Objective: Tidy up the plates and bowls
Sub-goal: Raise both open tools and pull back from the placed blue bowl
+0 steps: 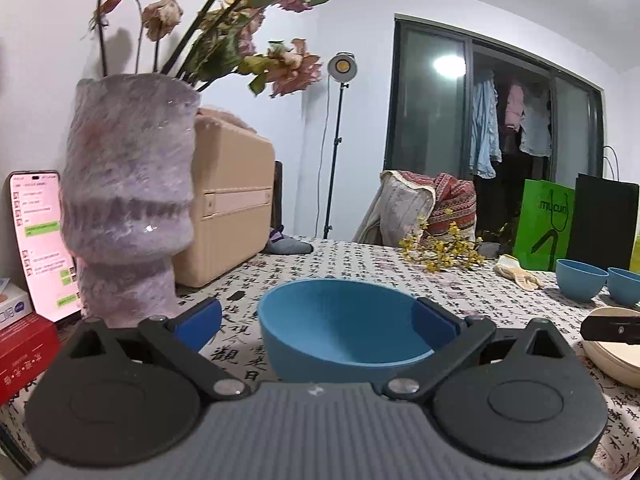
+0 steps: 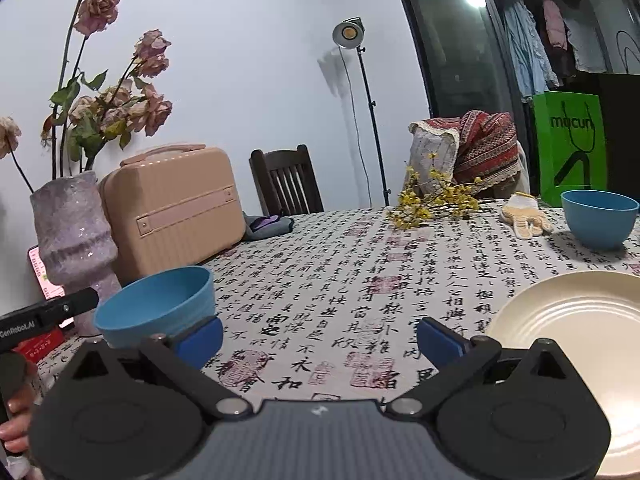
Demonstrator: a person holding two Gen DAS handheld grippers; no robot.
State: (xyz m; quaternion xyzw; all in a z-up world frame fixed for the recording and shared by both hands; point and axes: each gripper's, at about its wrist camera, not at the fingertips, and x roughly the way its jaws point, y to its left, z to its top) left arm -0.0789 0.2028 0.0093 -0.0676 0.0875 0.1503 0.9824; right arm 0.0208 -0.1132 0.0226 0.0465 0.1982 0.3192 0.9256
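Sitting upright and empty on the patterned tablecloth [image 1: 360, 264], a blue bowl [image 1: 344, 332] between the spread jaws of the left gripper [image 1: 318, 320], right pad reaching just inside the rim, left pad standing apart. Looking light, stiff and matte, likely plastic, so not very slippery; pinching the thin rim wall probably gripping best. Further off, two more blue bowls [image 1: 580, 282], insides hidden. Nearby, lying empty, a cream plate [image 2: 580, 344], glossy and likely breakable, beside the right gripper [image 2: 320, 338], jaws spread over bare cloth, holding nothing.
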